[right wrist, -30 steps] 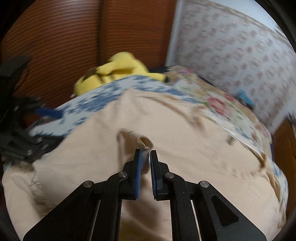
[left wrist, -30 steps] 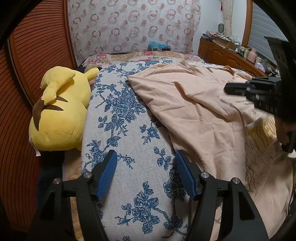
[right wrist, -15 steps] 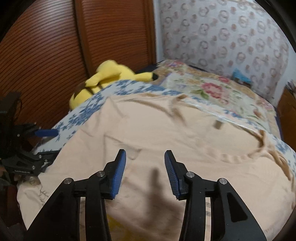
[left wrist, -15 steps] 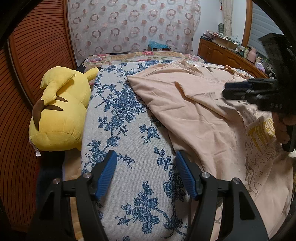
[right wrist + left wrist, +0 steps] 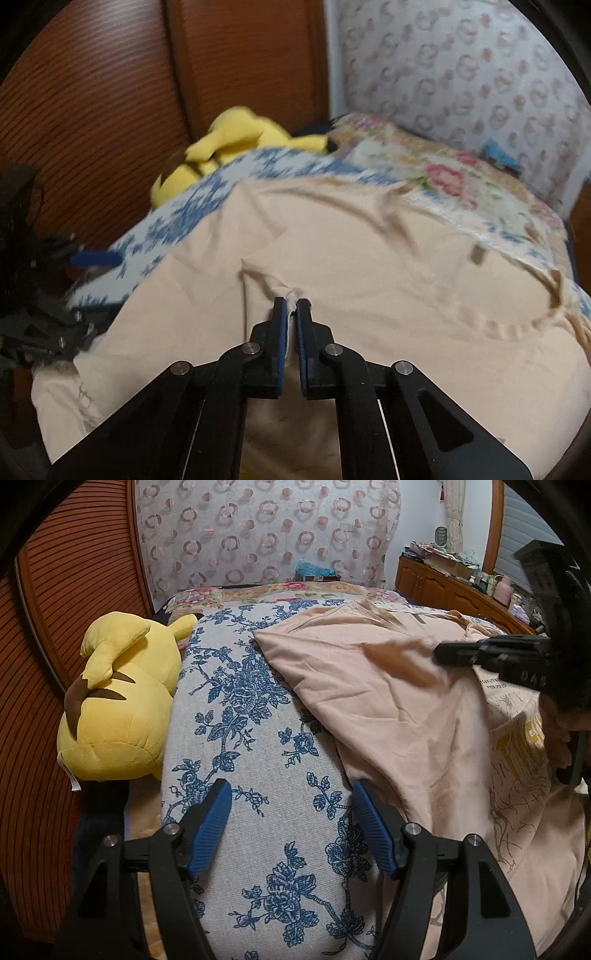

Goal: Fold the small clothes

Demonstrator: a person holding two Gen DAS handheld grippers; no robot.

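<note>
At the far left a yellow plush (image 5: pixel 118 701) lies against the cloth's (image 5: pixel 258 775) edge. My left tongs (image 5: pixel 291 825) hang over the blue-flowered cloth with the jaws well apart and nothing between them; the right pad (image 5: pixel 373 830) sits just beside the hem of the peach shirt (image 5: pixel 388 709), whether touching I cannot tell. The shirt lies spread over the cloth toward the right, its printed side showing at the near right. My right tongs (image 5: pixel 291 304) have just snapped together and now pinch a small raised fold of the shirt, the fabric bunched between the pads.
</note>
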